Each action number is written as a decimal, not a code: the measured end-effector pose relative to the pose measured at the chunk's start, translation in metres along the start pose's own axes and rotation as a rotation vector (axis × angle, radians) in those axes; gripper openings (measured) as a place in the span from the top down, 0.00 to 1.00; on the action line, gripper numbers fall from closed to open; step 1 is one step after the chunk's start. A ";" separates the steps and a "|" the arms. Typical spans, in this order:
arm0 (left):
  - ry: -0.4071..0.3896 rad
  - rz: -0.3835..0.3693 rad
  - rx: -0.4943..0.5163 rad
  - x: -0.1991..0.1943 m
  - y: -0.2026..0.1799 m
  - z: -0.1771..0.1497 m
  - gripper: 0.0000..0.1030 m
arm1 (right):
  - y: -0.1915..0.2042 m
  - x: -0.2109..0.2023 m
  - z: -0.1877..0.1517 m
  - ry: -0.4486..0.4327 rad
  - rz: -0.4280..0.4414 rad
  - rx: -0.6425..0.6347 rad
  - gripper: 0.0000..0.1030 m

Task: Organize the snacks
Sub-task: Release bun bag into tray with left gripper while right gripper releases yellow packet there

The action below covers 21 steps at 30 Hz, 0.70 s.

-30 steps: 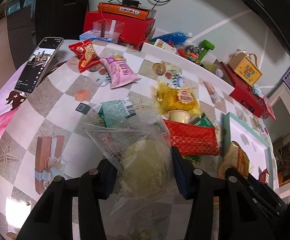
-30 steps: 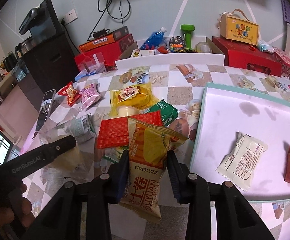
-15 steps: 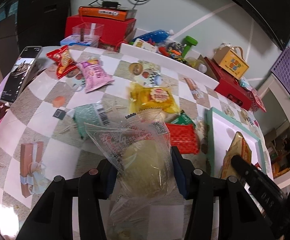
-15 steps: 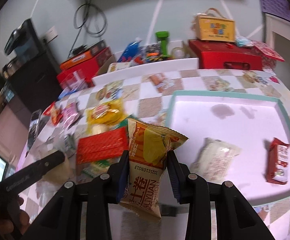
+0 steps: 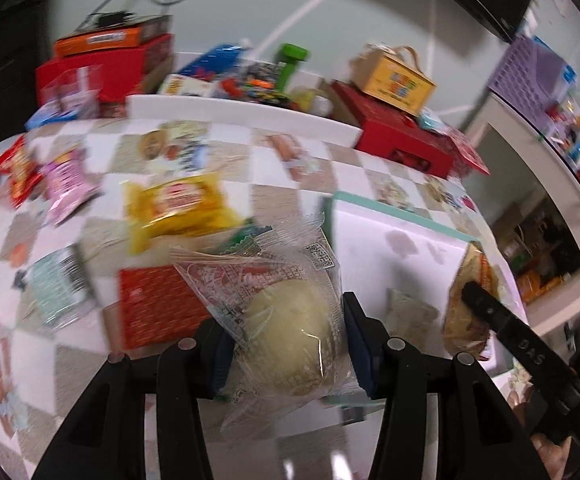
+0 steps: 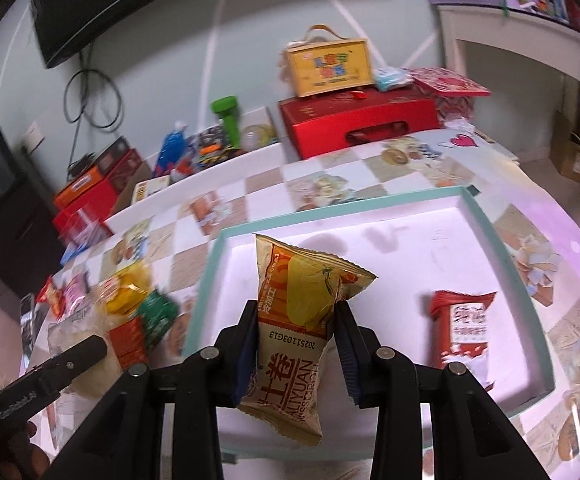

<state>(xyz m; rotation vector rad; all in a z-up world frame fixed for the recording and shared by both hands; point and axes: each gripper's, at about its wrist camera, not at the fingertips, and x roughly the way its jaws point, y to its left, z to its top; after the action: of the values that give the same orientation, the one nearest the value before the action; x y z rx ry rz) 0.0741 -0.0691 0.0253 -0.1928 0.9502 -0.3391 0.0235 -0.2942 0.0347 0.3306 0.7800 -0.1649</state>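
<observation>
Right gripper (image 6: 295, 344) pinches the orange snack packet (image 6: 301, 320) above the tray (image 6: 401, 200); lower before letting go; left gripper (image 5: 286, 344), clamping the clear-wrapped bun (image 5: 290, 336), seemingly nears the tray's edge.

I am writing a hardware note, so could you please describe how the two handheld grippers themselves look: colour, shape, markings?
The left gripper and the right gripper look alike: matte black frames branching into forked struts, with round silver rivets at the joints. The jaws carry dark blue pads. White lettering runs along the side of each finger, "GenRobot.AI" on one. No cables or sleeves are visible.
</observation>
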 end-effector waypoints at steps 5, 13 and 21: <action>0.030 -0.037 0.055 0.020 -0.028 0.011 0.50 | -0.016 0.013 0.008 0.013 0.006 0.040 0.62; 0.084 -0.068 0.113 0.066 -0.063 0.031 0.50 | -0.037 0.032 0.025 0.019 -0.019 0.080 0.62; 0.111 -0.090 0.123 0.095 -0.078 0.043 0.50 | -0.052 0.048 0.036 0.025 -0.047 0.122 0.62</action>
<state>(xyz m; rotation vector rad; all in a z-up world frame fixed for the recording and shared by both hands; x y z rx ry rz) 0.1444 -0.1763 0.0009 -0.1049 1.0287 -0.4944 0.0670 -0.3563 0.0126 0.4305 0.8043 -0.2538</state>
